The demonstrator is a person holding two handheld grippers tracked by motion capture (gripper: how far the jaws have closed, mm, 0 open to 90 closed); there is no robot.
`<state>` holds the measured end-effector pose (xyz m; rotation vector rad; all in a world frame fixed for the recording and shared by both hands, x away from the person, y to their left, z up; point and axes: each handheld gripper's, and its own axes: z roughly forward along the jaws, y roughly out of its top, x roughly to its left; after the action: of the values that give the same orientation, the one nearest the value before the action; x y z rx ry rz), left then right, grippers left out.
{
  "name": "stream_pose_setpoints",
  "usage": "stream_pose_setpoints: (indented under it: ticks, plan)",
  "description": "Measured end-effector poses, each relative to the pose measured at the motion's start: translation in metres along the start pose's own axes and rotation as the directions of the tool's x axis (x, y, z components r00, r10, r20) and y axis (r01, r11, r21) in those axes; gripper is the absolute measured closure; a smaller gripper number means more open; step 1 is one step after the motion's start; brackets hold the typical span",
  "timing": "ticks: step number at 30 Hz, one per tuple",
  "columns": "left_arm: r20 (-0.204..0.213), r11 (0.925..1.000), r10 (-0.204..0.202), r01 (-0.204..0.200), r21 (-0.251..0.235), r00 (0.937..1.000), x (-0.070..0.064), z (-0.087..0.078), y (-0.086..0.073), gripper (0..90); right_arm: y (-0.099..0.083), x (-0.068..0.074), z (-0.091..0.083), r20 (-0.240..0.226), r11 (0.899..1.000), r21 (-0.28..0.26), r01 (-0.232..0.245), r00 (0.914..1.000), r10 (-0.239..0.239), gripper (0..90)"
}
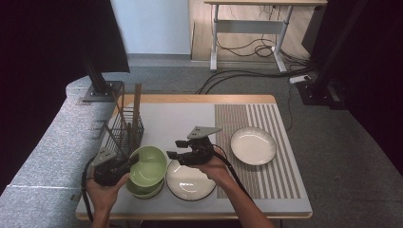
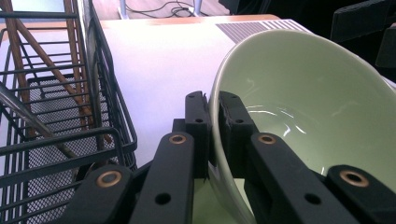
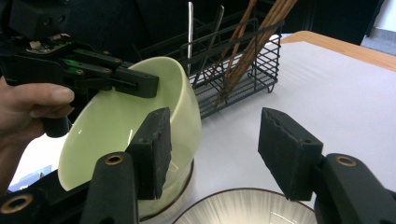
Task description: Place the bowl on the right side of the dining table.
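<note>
left gripper view shows the left hand-held gripper clamped on the tilted green bowl's rim. right hand-held gripper hovers with jaws apart over a white bowl.

The left tool grips the tilted green bowl (stacked on another) beside the wire rack.

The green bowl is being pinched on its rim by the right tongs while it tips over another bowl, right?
Not quite: the left tongs pinch the green bowl on its rim, one jaw inside and one outside, as the left gripper view shows. The right tongs hang open above a white plate. The rest holds: the bowl tips over another bowl beneath it.
</note>
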<state>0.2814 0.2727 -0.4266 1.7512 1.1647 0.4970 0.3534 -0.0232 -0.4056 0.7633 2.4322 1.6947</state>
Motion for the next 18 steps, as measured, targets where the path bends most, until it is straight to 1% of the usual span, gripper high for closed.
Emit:
stream_pose_setpoints:
  ticks: [8, 12, 18]
  plan:
    - [-0.003, 1.0, 0.003, -0.003, -0.007, 1.0, -0.002, 0.0, 0.0, 83.3, 0.004, 0.007, 0.006, -0.012, 1.0, 0.008, 0.014, 0.9998, -0.014, 44.7]
    - [-0.003, 0.9999, 0.008, -0.008, -0.011, 1.0, -0.004, -0.001, 0.001, 83.3, 0.004, 0.011, 0.013, -0.015, 0.999, 0.033, 0.028, 0.9995, -0.028, 45.3]
    - [-0.001, 0.9998, 0.017, -0.017, -0.012, 0.9999, -0.007, -0.002, 0.002, 83.1, 0.004, 0.014, 0.023, -0.006, 0.997, 0.072, 0.032, 0.9995, -0.032, 46.0]
